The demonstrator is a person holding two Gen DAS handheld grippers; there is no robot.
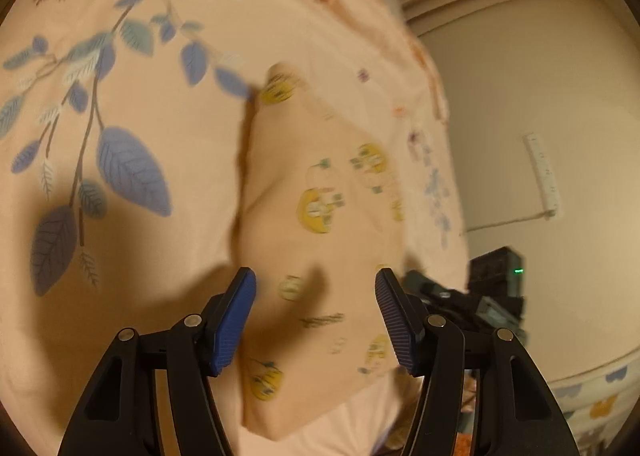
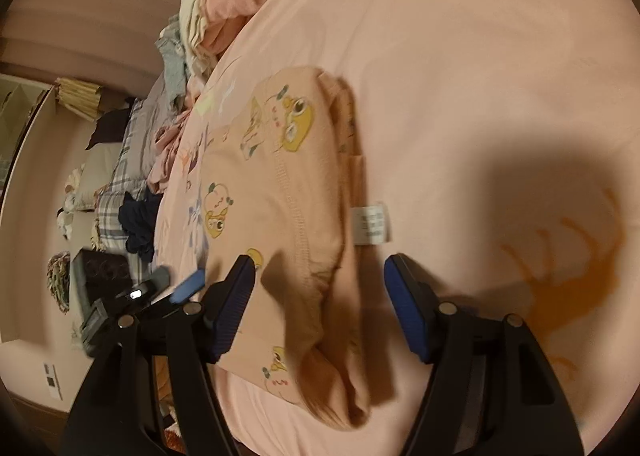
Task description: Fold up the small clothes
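Spread across both views we see a peach-pink bedsheet printed with blue leaves (image 1: pixel 132 171), and on it lies the small peach garment with yellow cartoon frog prints (image 1: pixel 320 215), folded into a compact, roughly rectangular bundle. Through the left wrist camera, we see our left gripper (image 1: pixel 316 320) with its blue ribbed pads standing apart above the near end of the garment; the picture is blurred, and nothing is pinched between the pads. Through the right wrist camera, we see our right gripper (image 2: pixel 320 304) likewise spread wide over the garment (image 2: pixel 288 191), whose stitched hem runs along the fold and whose white care label (image 2: pixel 372 224) sticks out at its right edge onto the sheet. The cloth lies flat below the pads, not clamped by them. Both claws cast dark shadows on the fabric. A heap of crumpled clothes in pink, cream and grey (image 2: pixel 208 11) sits at the far edge of the bed, well apart from the folded piece. Beyond the bed we make out a white power strip (image 1: pixel 542 175) on the pale floor.
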